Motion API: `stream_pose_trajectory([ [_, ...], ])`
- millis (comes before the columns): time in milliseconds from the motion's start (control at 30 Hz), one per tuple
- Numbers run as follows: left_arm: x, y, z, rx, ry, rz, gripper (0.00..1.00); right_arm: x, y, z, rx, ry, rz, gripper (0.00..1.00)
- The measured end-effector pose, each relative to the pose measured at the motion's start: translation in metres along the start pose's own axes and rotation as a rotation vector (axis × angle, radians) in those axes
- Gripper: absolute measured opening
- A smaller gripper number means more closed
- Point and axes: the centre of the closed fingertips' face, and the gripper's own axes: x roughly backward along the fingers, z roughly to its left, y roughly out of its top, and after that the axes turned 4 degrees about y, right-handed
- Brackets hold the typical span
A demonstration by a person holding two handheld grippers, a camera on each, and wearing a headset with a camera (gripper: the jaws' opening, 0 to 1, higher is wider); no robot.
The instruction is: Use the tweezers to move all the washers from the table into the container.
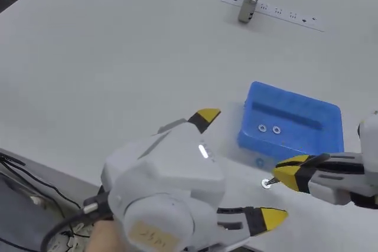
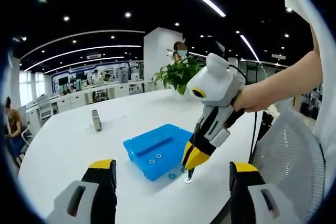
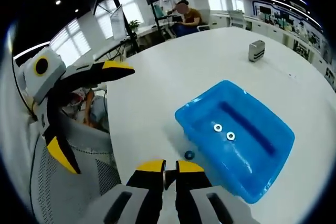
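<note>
Left tongs (image 1: 241, 166) spread; right tongs (image 1: 284, 176) pinch tweezers (image 1: 271, 182); blue container (image 1: 295, 101) holds two washers (image 1: 262, 127).

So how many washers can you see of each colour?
Silver washers: 3 (two in the container, one at the tip of the tweezers)
Blue washers: 1 (on the table beside the container)
Total: 4
</note>
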Motion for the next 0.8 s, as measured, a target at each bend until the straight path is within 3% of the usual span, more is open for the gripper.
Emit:
stream_pose_trajectory([
  [100, 0.0003, 0.0025, -0.001, 0.003, -0.004, -0.014, 0.92, -0.0015, -0.0011, -0.0026, 0.016, -0.005, 0.019, 0.04],
  [300, 0.0002, 0.002, -0.0007, 0.003, -0.004, -0.011, 0.92, -0.0031, 0.002, -0.0019, 0.025, 0.005, 0.018, 0.04],
  [800, 0.0005, 0.0014, -0.0007, 0.003, -0.004, -0.007, 0.92, -0.0058, -0.0061, 0.0005, 0.079, 0.006, 0.084, 0.04],
])
